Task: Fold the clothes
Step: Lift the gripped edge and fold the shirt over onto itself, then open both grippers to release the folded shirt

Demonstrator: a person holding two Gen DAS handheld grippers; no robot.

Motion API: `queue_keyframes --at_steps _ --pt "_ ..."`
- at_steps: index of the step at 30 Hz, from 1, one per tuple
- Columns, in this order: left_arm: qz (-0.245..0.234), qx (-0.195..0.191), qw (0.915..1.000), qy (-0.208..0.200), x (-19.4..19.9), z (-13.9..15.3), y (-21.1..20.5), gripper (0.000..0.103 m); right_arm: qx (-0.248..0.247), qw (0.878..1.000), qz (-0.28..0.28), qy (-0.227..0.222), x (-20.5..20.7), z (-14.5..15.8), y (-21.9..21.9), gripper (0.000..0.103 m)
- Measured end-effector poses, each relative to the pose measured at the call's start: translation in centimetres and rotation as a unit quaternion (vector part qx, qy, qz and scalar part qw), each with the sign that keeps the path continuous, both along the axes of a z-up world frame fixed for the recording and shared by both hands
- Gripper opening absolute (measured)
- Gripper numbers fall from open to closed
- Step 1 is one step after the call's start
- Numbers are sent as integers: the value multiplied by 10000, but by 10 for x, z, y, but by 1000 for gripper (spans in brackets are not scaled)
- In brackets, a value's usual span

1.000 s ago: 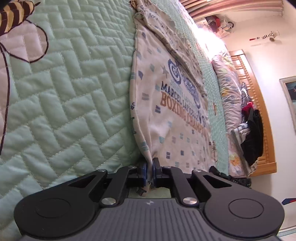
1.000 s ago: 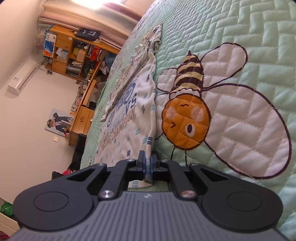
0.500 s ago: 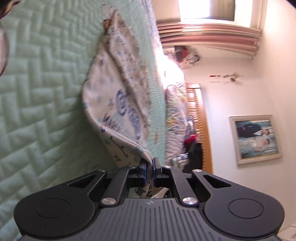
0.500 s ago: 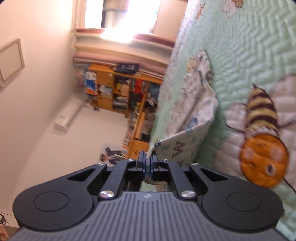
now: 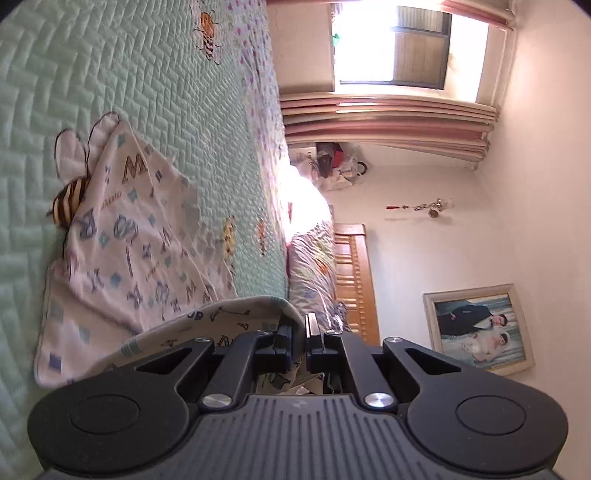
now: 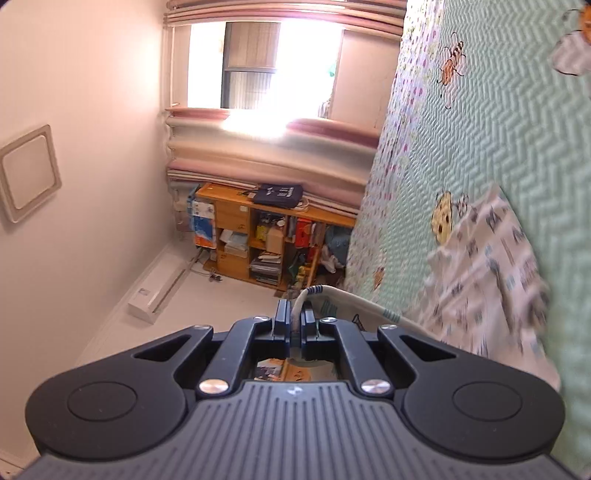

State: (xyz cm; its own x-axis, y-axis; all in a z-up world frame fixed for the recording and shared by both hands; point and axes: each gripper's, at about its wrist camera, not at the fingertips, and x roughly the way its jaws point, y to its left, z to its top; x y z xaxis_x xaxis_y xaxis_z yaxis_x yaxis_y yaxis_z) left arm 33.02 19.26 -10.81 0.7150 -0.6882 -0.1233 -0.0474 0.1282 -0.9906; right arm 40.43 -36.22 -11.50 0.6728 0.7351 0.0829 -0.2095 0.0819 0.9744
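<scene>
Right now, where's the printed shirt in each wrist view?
Left wrist: printed shirt lies left of centre on the green quilt, hem pinched in the left gripper.
Right wrist: at right edge, blurred, hem pinched in the right gripper.
Shared landmark: the bright window.

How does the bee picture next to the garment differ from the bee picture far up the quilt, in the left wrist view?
The near bee looks large and is partly covered by the garment; the far bee looks small and lies uncovered. Both have striped bodies and are stitched on the green quilt.
</scene>
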Motion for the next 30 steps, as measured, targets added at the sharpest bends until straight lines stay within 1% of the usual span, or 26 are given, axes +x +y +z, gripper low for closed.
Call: queue_keyframes --at_steps 2,4,6,7,8,9,10,11,12,13,14,16,18,19,20,21,22,23,24,25,26,27,28,30 --pt "217 146 9992 292 33 -12 6 5 -308 9992 -124 213 34 -7 19 6" --pt "409 389 9960 692 62 -27 9 9 -563 9967 -256 517 63 -20 34 6" --pt "543 513 9923 989 83 -44 14 12 -737 9932 -345 833 84 -38 46 6" --pt "615 632 9903 1078 89 -50 17 13 -811 9921 -354 893 91 -45 51 9" --pt "678 645 9894 1108 91 -54 20 14 -845 9914 -282 963 98 -51 56 16" --pt "732 643 9892 1098 92 -57 23 17 -817 9902 -133 1126 103 -59 59 33" --pt "769 632 9900 1000 90 -57 25 20 -823 9877 -104 1324 105 -65 61 46" --pt "794 663 9908 873 86 -55 27 22 -854 9858 -158 1439 103 -69 59 64" --pt "802 703 9916 729 81 -51 29 24 -785 9866 -165 1420 99 -72 57 64" --pt "804 755 9921 597 75 -47 31 31 -681 9875 -118 1418 97 -75 55 65" --pt "820 847 9915 544 69 -44 33 34 -574 9881 -63 1424 95 -76 53 66" --pt "869 1113 9889 462 56 -35 34 42 -591 9872 -40 1480 88 -75 48 67" --pt "947 1305 9863 355 45 -24 37 44 -609 9873 -73 1464 78 -69 44 72" --pt "1009 1421 9842 326 41 -18 38 47 -634 9876 -78 1437 71 -65 42 73" --pt "1080 1547 9816 307 36 -12 39 51 -666 9883 -95 1371 63 -60 41 74" --pt "1135 1699 9784 318 30 -8 39 60 -684 9897 -100 1255 55 -54 40 76" --pt "1156 1857 9750 403 25 -5 39 65 -695 9905 -100 1178 46 -50 39 77" --pt "1127 1943 9730 536 22 -3 38 65 -705 9913 -99 1109 36 -47 39 79" --pt "1014 1914 9743 617 18 -3 37 65 -755 9915 -8 1058 27 -46 42 80" --pt "840 1867 9769 615 15 -3 32 65 -812 9915 100 1010 17 -45 45 81" --pt "645 1884 9783 567 11 -1 25 65 -869 9913 208 962 8 -45 47 82" --pt "439 1902 9794 523 9 -1 17 67 -1037 9898 448 865 3 -43 57 83" --pt "214 1906 9803 478 9 -1 6 70 -1225 9870 712 759 0 -41 67 83" --pt "-96 1854 9818 396 15 -5 -12 71 -1548 9793 1174 577 -3 -36 89 83"
